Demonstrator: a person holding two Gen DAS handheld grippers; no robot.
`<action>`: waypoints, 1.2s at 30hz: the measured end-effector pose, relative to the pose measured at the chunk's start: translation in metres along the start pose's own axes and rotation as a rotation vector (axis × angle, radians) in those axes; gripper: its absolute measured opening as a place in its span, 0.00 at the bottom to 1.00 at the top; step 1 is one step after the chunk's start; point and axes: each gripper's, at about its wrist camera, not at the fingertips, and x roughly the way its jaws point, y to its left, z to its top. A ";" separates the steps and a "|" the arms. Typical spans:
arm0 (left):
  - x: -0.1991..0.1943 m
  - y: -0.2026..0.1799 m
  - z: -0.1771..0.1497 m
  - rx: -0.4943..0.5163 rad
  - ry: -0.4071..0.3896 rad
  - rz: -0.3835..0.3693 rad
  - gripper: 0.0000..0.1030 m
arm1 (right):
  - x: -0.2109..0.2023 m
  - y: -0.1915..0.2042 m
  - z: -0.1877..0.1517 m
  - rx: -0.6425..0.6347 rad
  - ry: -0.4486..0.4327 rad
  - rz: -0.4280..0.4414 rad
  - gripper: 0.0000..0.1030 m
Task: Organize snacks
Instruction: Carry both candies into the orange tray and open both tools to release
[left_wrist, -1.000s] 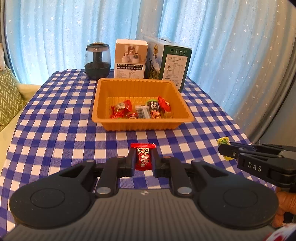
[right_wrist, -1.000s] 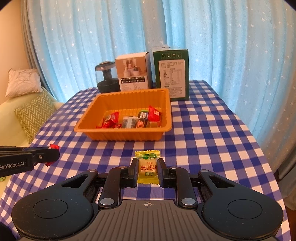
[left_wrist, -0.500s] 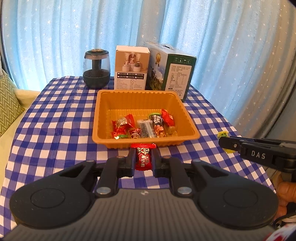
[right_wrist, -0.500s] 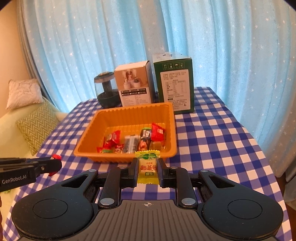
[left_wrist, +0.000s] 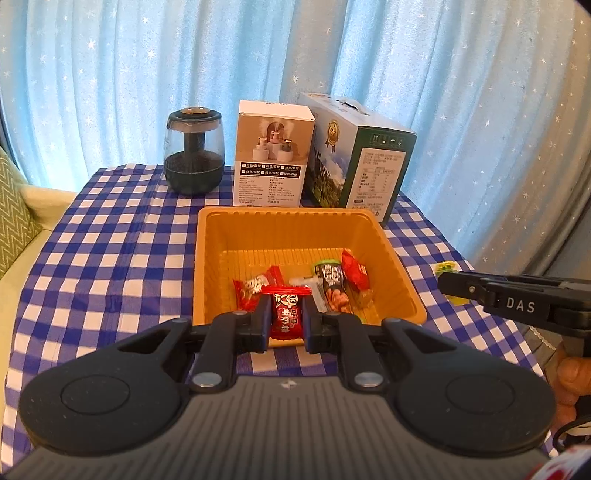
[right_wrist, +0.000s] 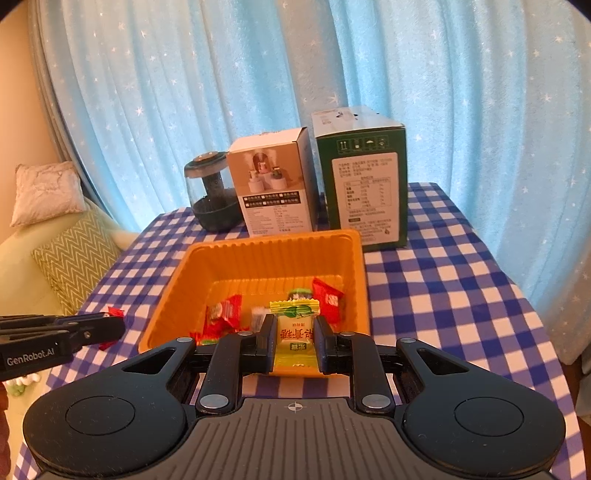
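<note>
Two grippers hang at the near edge of the orange tray (left_wrist: 210, 258), each carrying a sweet: the left gripper (left_wrist: 285, 318) is clamped on a red candy (left_wrist: 285, 314), the right gripper (right_wrist: 294, 336) on a yellow candy (right_wrist: 295, 338) (green-printed top). Several wrapped snacks (left_wrist: 332, 282) lie inside the tray on the checked tablecloth (left_wrist: 103, 258).

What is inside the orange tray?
The orange tray holds red candies, a dark snack packet and a pale wrapper. The held red candy covers some.
</note>
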 end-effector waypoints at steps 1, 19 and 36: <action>0.004 0.001 0.003 0.000 0.002 -0.001 0.14 | 0.005 0.000 0.004 -0.001 0.004 0.003 0.21; 0.075 0.013 0.046 0.043 0.045 0.009 0.14 | 0.092 0.011 0.040 -0.044 0.113 0.027 0.21; 0.113 0.026 0.050 0.025 0.100 -0.010 0.15 | 0.128 0.017 0.043 -0.036 0.163 0.031 0.21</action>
